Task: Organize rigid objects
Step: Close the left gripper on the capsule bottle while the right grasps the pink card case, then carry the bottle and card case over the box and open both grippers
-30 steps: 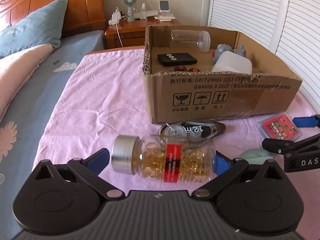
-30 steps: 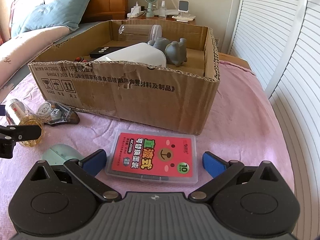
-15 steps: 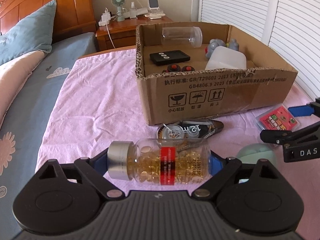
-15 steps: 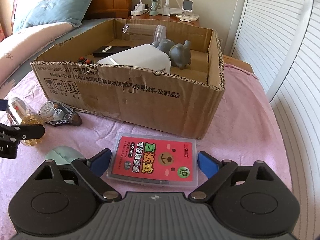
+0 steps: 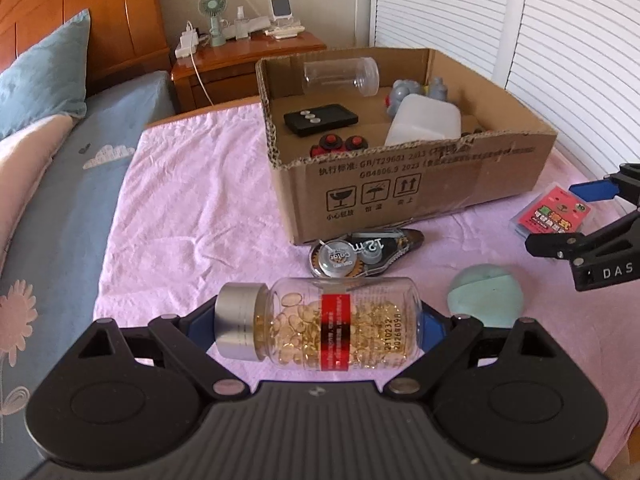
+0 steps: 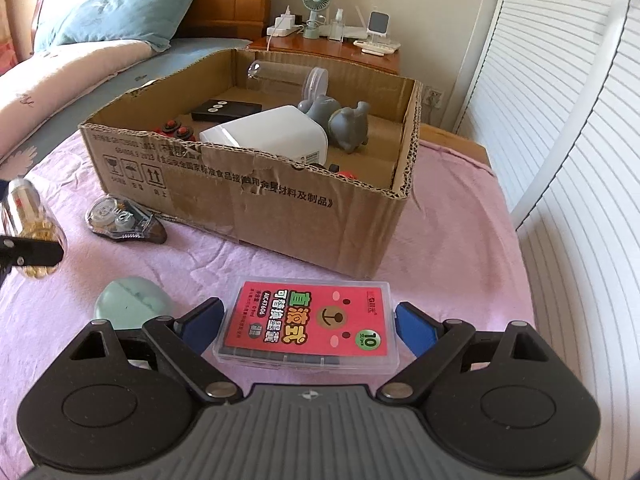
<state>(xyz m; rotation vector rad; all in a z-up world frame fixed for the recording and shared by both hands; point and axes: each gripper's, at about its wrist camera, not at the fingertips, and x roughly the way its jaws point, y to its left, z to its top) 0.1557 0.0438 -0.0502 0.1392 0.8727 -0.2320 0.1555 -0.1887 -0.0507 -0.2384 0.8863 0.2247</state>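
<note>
Your left tool (image 5: 316, 326) is clamped end to end on the capsule bottle (image 5: 320, 326), cap to base, lying sideways just above the pink blanket (image 5: 192, 200). Your right tool (image 6: 308, 322) squeezes the red refill case (image 6: 308, 322) by its short edges, near the cardboard box (image 6: 280, 208).

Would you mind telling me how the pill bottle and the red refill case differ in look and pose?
The pill bottle is a clear cylinder with a silver cap, full of golden capsules; the refill case is a flat clear box with a red label. The bottle lies on its side between the left gripper fingers; the case lies flat between the right gripper fingers. Both rest on the pink cloth, outside the cardboard box.
</note>
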